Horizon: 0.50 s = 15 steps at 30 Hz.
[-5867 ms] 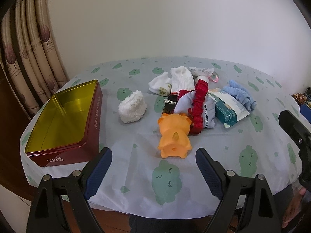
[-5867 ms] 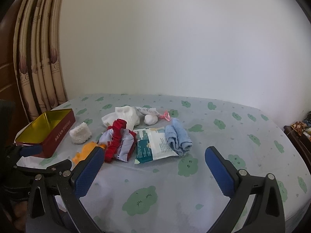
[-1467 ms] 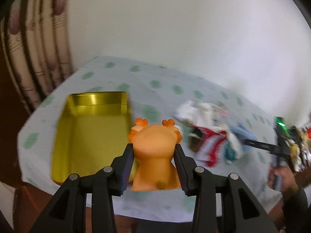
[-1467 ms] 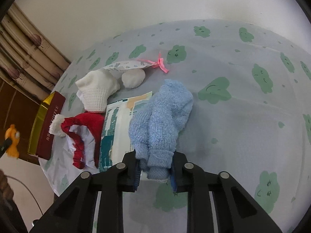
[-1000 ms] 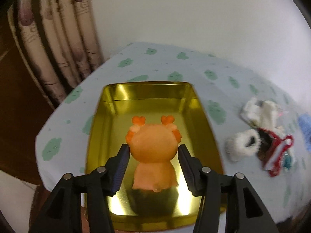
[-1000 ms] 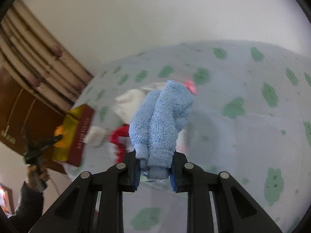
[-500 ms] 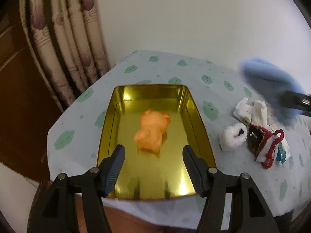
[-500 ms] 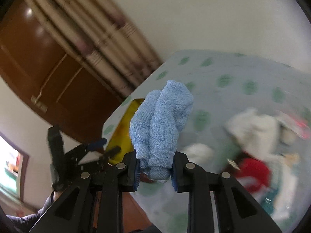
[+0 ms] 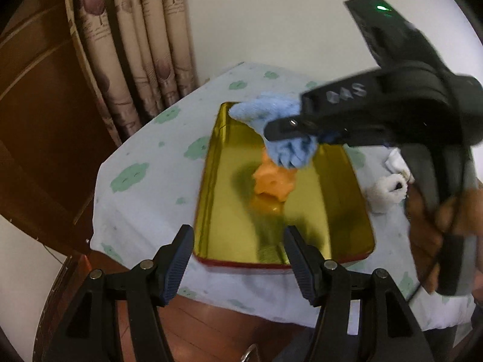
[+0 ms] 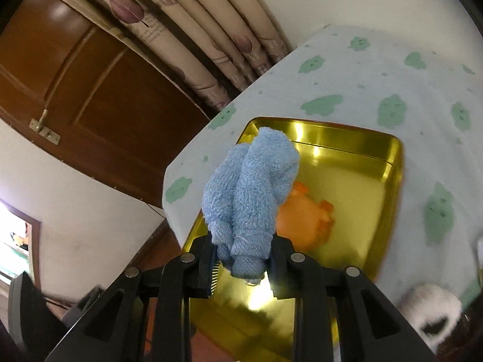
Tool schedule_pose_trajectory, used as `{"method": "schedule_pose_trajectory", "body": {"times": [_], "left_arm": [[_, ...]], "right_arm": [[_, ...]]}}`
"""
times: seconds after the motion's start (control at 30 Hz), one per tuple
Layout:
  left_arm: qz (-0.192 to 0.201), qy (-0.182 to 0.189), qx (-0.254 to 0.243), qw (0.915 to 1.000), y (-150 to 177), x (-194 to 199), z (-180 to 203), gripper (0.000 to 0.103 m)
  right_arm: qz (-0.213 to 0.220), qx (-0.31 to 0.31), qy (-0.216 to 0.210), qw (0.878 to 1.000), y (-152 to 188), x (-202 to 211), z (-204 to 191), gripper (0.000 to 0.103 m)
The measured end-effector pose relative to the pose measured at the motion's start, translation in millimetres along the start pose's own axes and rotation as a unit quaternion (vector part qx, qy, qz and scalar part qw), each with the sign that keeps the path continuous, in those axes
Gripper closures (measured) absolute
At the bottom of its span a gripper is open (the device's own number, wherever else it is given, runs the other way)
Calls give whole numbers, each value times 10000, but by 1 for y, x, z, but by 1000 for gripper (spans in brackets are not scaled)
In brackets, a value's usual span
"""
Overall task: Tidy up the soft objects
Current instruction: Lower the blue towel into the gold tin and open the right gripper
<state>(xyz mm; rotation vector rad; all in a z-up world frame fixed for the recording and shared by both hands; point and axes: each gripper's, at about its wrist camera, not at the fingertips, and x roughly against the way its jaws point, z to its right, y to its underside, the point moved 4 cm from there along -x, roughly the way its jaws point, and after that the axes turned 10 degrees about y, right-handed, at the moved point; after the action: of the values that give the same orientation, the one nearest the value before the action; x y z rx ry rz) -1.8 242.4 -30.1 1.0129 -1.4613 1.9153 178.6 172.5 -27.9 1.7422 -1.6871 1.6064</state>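
A gold tin with red sides (image 9: 341,211) (image 10: 356,178) stands near the table's left edge. An orange soft toy (image 9: 273,178) (image 10: 308,220) lies inside it. My right gripper (image 10: 243,264) is shut on a blue towel (image 10: 252,196) and holds it over the tin, above the toy. In the left wrist view the towel (image 9: 283,129) hangs from that gripper (image 9: 297,132). My left gripper (image 9: 238,259) is open and empty, drawn back above the tin's near edge.
A white fluffy item (image 9: 385,191) (image 10: 431,310) lies on the green-patterned tablecloth (image 9: 145,181) right of the tin. Curtains (image 9: 135,48) and a brown wooden door (image 10: 90,90) stand behind the table's left edge. The floor lies below the near edge.
My left gripper let go of the orange toy in the tin and drew back. My right gripper carried the blue towel from the pile to above the tin.
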Motion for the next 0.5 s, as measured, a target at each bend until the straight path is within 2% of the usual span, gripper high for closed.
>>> {"method": "schedule_pose_trajectory", "body": {"times": [0.2,0.33,0.4,0.43,0.47,0.5], "left_arm": [[-117,212,483,9985,14,2,-27,40],[-148,152,558,9982,20,3,-34,40],[-154,152,552,9982,22,5,-34,40],[-156,168,553,9982,23,6,-33,40],[-158,199,544,9982,24,6,-34,40],[-157,229,516,9983,25,7,-31,40]], "right_arm": [[12,-229,213,9995,-17,-29,-3,75],[64,-314,226,9992,-17,-33,-8,59],[456,-333,382,9977,-17,-14,-5,45],[782,-375,390,9955,-17,1,-1,42],[1056,-419,284,9931,-14,19,4,32],[1266,-430,94,9910,-9,39,9,29]]}}
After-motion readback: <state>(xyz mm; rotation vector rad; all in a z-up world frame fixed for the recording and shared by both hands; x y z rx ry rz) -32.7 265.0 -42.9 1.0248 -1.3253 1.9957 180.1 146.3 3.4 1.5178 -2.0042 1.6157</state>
